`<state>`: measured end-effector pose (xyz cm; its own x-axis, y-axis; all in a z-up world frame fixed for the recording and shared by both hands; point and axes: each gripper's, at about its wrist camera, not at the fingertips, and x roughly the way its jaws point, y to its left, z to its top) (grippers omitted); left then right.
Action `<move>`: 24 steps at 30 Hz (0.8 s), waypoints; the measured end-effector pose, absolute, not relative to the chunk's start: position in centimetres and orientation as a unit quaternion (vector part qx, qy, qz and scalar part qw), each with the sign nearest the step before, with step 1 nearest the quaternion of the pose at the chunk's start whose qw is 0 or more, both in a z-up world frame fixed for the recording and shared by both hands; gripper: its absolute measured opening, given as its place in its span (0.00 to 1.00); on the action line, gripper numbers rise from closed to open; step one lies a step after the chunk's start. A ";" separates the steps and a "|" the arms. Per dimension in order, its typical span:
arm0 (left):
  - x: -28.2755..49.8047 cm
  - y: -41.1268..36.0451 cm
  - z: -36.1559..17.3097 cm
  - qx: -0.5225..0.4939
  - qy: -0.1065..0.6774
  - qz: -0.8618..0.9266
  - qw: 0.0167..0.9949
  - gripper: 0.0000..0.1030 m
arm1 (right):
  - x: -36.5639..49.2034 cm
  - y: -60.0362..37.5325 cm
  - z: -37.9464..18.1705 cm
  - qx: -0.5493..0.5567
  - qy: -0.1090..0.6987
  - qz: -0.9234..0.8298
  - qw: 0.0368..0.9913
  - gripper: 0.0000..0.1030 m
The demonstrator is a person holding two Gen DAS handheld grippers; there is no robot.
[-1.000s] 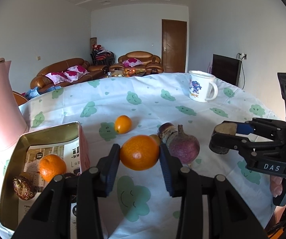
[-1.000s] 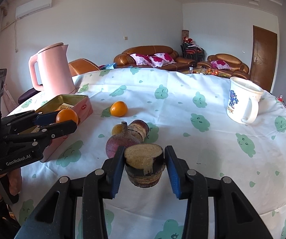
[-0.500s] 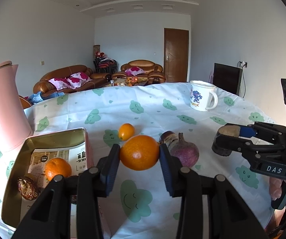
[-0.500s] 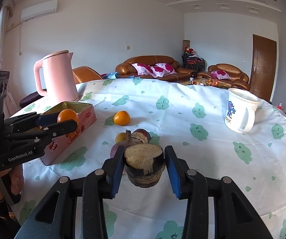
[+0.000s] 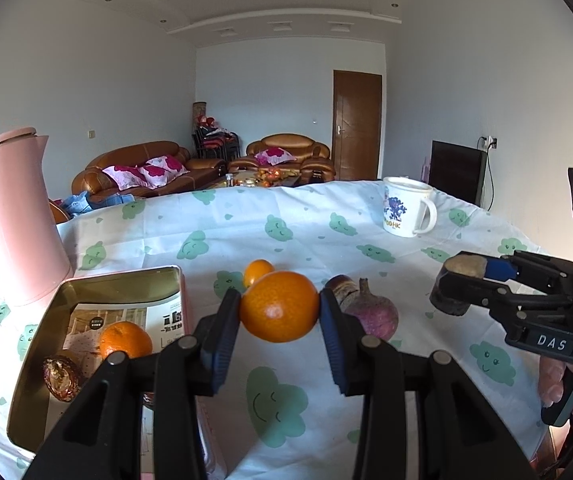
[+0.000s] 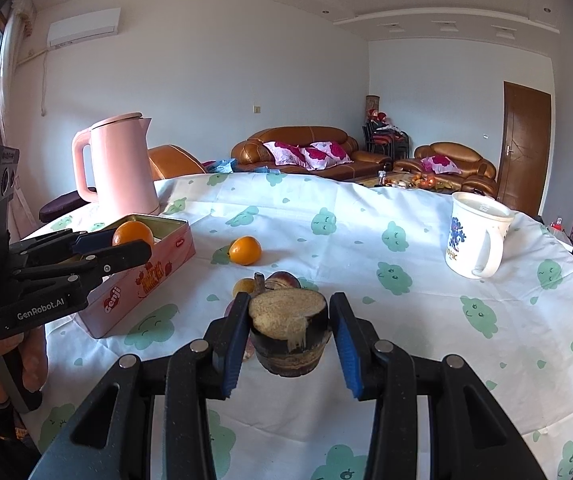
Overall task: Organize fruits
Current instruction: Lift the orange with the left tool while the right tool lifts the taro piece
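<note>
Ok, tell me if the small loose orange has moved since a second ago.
No: the small orange still sits beside the same green cloud print as before.

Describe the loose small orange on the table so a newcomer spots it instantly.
Start at the tall pink kettle, then the open pink tin in front of it. Just right of the tin, alone on the cloud-print tablecloth, sits the small orange: ungripped, outside the tin.

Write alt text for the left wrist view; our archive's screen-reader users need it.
The left gripper holds an orange above a cloud-print tablecloth. To its left an open tin holds another orange and a foil-wrapped item, beside a pink kettle. On the right, the right gripper grips a dark cut stalk piece; a white mug stands behind.
</note>
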<state>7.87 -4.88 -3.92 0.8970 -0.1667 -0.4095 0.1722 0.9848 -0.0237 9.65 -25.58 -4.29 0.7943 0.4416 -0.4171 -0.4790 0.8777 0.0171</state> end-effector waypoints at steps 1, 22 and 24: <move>7.8 -4.8 -3.9 0.006 0.207 -0.085 0.975 0.40 | 9.6 -25.6 -4.3 -0.045 0.207 0.243 0.947 0.41; 6.5 -4.5 -3.5 0.003 0.174 -0.076 0.982 0.40 | 8.3 -26.1 -3.7 -0.042 0.168 0.243 0.954 0.41; 6.3 -4.5 -3.5 0.003 0.172 -0.075 0.982 0.40 | 8.1 -26.2 -3.7 -0.042 0.164 0.243 0.955 0.41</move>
<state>6.35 -4.46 -3.46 0.9299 -0.1455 -0.3379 0.1478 0.9888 -0.0192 8.08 -26.16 -3.70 0.8279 0.4502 -0.3346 -0.4780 0.8784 -0.0009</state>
